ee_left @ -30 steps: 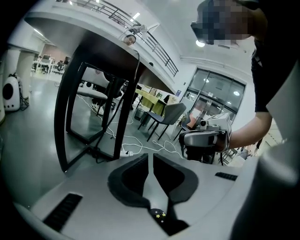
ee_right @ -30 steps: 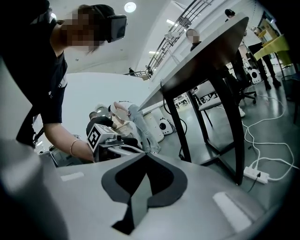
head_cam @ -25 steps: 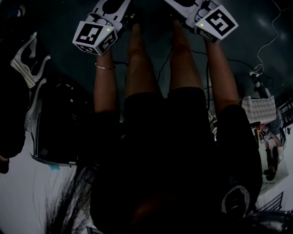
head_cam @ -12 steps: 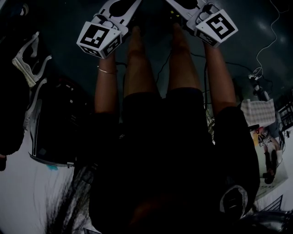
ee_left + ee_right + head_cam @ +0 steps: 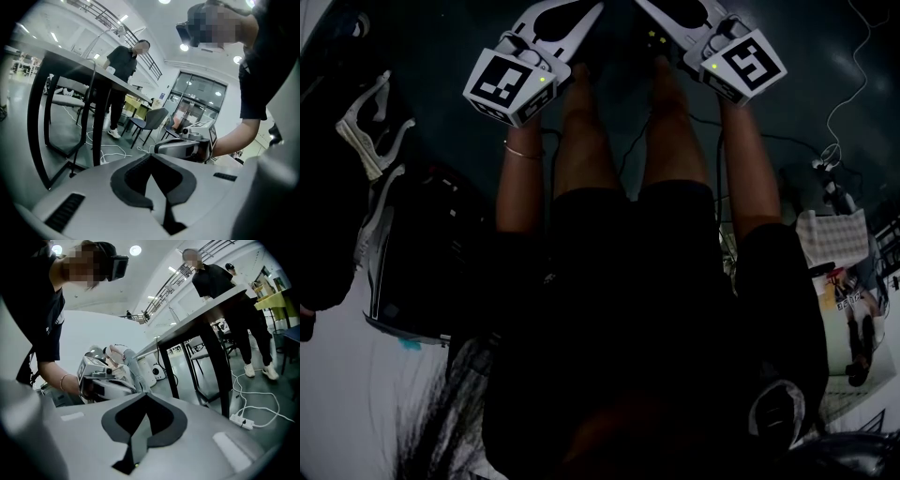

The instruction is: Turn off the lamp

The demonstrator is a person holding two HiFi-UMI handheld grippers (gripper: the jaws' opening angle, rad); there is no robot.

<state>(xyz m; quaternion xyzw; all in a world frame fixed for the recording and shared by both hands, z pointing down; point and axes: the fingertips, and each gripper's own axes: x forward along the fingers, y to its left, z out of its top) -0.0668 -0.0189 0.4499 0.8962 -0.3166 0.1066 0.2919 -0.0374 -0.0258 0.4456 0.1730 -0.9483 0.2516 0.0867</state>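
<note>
In the dark head view I look down on the person's legs [image 5: 581, 141]. My left gripper [image 5: 593, 8] and right gripper [image 5: 645, 6] are held out side by side above the knees. In the left gripper view the left gripper [image 5: 151, 155] has its jaws closed tip to tip on nothing, and the right gripper [image 5: 157, 149] hangs just beyond it. Likewise the right gripper [image 5: 146, 394] is shut and empty in its own view, beside the left gripper [image 5: 133, 388]. A thin arched stand [image 5: 104, 39] on the black table [image 5: 75, 63] may be the lamp; its head is too small to make out.
A person [image 5: 123, 63] stands behind the table. White cables [image 5: 110, 150] and a power strip [image 5: 242, 420] lie on the floor under it. Chairs [image 5: 150, 121] stand further back. A dark bag [image 5: 417, 253] and a white strap [image 5: 366, 141] lie at the left.
In the head view the left gripper has shifted a little to the right, and more of both grippers' jaws shows at the top edge. Both stay shut.
</note>
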